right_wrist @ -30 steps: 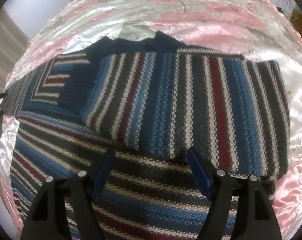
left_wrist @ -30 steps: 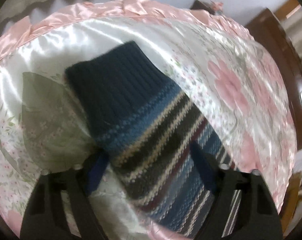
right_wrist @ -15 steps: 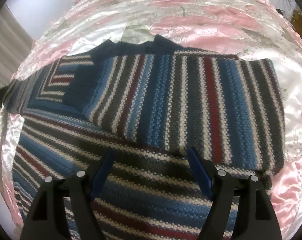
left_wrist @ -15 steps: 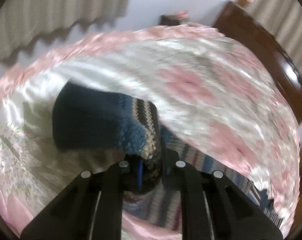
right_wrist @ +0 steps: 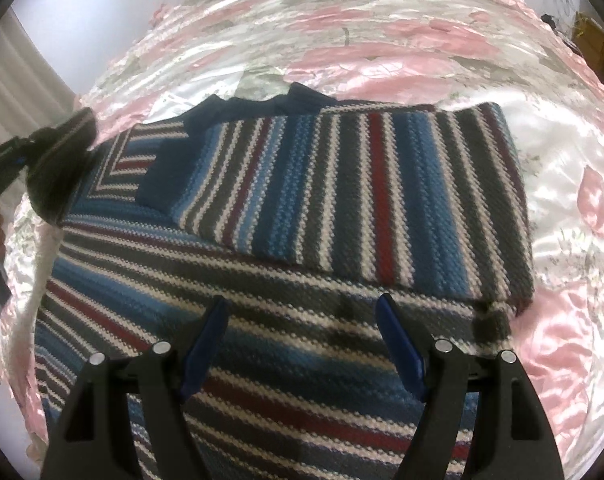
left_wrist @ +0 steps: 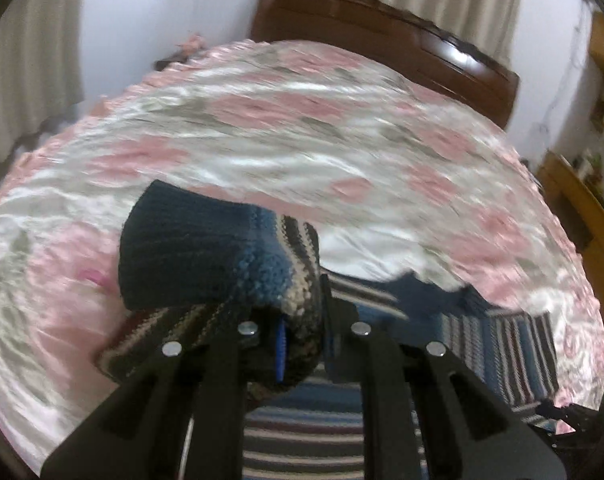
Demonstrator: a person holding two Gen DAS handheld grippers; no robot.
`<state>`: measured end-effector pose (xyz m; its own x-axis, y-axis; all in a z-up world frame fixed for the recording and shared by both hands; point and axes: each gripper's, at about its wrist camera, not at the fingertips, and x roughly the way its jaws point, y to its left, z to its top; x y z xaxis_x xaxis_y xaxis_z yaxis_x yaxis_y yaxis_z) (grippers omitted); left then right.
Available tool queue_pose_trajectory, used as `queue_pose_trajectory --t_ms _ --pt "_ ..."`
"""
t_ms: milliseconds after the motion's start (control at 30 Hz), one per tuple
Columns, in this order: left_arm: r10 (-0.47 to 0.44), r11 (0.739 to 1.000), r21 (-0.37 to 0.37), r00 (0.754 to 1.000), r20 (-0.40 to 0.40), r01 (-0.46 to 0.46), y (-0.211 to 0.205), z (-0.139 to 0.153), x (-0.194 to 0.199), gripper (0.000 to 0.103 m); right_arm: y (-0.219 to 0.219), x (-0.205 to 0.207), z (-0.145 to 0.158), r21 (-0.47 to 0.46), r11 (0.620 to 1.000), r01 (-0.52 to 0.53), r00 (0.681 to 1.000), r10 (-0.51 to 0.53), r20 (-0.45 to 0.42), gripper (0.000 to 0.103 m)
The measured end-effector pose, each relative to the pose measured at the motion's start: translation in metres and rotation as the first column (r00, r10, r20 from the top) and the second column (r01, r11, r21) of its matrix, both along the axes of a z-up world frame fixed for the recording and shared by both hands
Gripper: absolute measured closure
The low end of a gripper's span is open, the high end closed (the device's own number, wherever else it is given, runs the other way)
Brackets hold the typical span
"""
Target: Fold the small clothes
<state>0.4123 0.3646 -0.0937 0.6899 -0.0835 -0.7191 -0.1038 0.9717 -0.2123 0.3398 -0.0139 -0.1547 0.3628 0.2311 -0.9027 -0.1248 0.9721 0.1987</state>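
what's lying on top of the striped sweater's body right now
One sleeve lies folded across the striped sweater; the layer beneath it is covered. The left gripper holds the other sleeve lifted.

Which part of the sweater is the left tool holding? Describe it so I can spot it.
On the pink floral bedspread lies a striped knit sweater. The left tool is shut on its sleeve, lifted off the bed. It ends in a plain navy ribbed cuff, unlike the striped body.

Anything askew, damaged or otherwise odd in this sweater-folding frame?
Nothing stands out. The striped sweater lies flat on the pink bedspread, one sleeve folded across it; the left hand-held gripper holds the other sleeve's cuff, mid-fold. The right hand-held gripper is open.
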Motion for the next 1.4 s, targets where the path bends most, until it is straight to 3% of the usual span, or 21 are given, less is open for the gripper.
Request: queue_pose_trajectory --t_ms 333,600,633,733,800,867,1067,1200,1267,1333,1400 --pt "-0.074 0.997 -0.044 0.995 -0.072 0.071 -0.094 -0.047 0.002 0.091 -0.024 -0.008 -0.004 0.014 0.999 0.030 1.000 -0.029 -0.010 0.026" --pt "-0.155 0.985 -0.090 0.980 -0.123 0.144 -0.144 -0.086 -0.003 0.090 -0.032 -0.006 -0.016 0.020 0.998 0.065 0.997 -0.064 -0.038 0.026" --pt "-0.168 0.983 -0.095 0.978 -0.126 0.157 -0.151 -0.087 -0.003 0.086 -0.033 -0.006 -0.017 0.020 0.997 0.068 0.997 -0.067 -0.041 0.026" --pt "-0.195 0.979 -0.086 0.972 -0.132 0.184 -0.163 -0.087 -0.005 0.052 -0.035 -0.008 -0.020 0.015 0.997 0.075 0.996 -0.074 -0.053 0.026" --pt "-0.219 0.974 -0.087 0.967 -0.129 0.209 -0.166 -0.081 -0.009 0.040 -0.038 -0.009 -0.021 0.011 0.997 0.078 0.995 -0.077 -0.058 0.026" --pt "-0.254 0.966 -0.095 0.955 -0.151 0.242 -0.160 -0.070 -0.016 0.027 -0.039 -0.010 -0.021 0.000 0.997 0.082 0.995 -0.081 -0.061 0.027" --pt "-0.205 0.977 -0.088 0.966 -0.159 0.193 -0.083 -0.030 -0.038 0.022 -0.032 -0.005 -0.012 -0.035 0.997 0.072 0.995 -0.074 -0.061 0.027" --pt "-0.071 0.995 0.055 0.982 -0.176 0.081 -0.024 -0.019 -0.031 0.021 -0.001 0.010 0.008 -0.029 0.999 0.016 0.999 -0.016 -0.028 0.026" --pt "0.014 0.987 0.158 0.970 -0.241 0.025 -0.002 -0.029 -0.015 0.022 0.025 0.023 0.018 -0.031 0.999 -0.028 0.999 0.028 -0.017 0.027" --pt "0.048 0.981 0.192 0.959 -0.279 0.006 0.010 -0.040 -0.002 0.027 0.054 0.035 0.028 -0.044 0.996 -0.080 0.997 0.080 -0.005 0.027" --pt "0.047 0.984 0.180 0.947 -0.317 0.011 0.017 -0.050 0.009 0.028 0.084 0.050 0.032 -0.040 0.991 -0.131 0.991 0.131 -0.010 0.027"
